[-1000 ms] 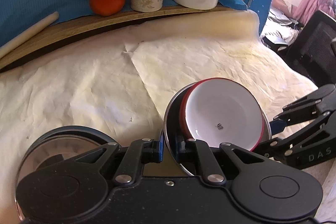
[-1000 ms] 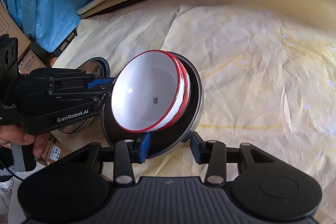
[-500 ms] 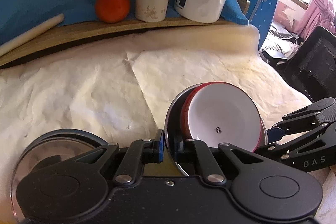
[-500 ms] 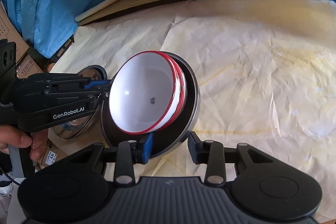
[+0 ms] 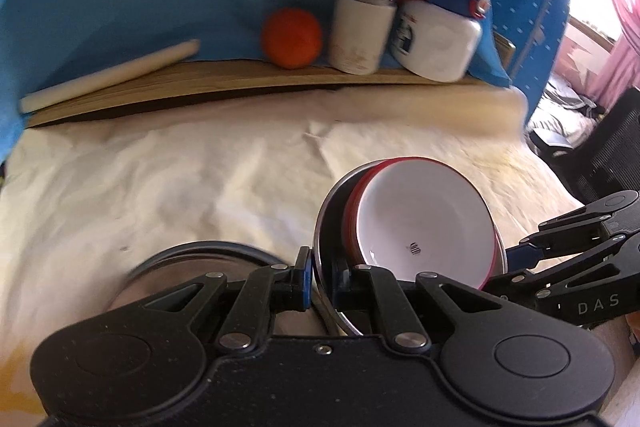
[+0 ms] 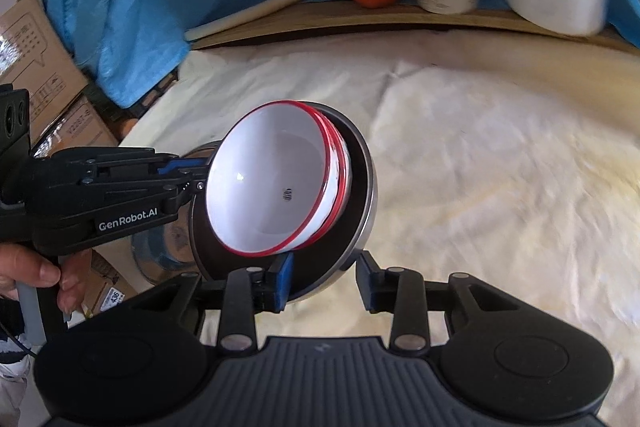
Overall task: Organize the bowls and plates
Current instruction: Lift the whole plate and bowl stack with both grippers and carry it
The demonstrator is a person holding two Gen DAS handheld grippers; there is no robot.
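A dark plate with a metal rim carries stacked white bowls with red rims, held tilted above the table. My left gripper is shut on the plate's rim; in the right wrist view it reaches in from the left. My right gripper straddles the plate's near rim with its jaws apart, the left pad at the rim. A second round metal-rimmed dish lies on the table under the left gripper.
A cream cloth covers the table. On a wooden board at the back stand an orange, a white canister, a white jug with a blue lid and a pale rod. Cardboard boxes stand left, a black chair right.
Both grippers have lifted the plate with the bowls higher above the table, tilted as before. The back shelf has dropped lower in both views.
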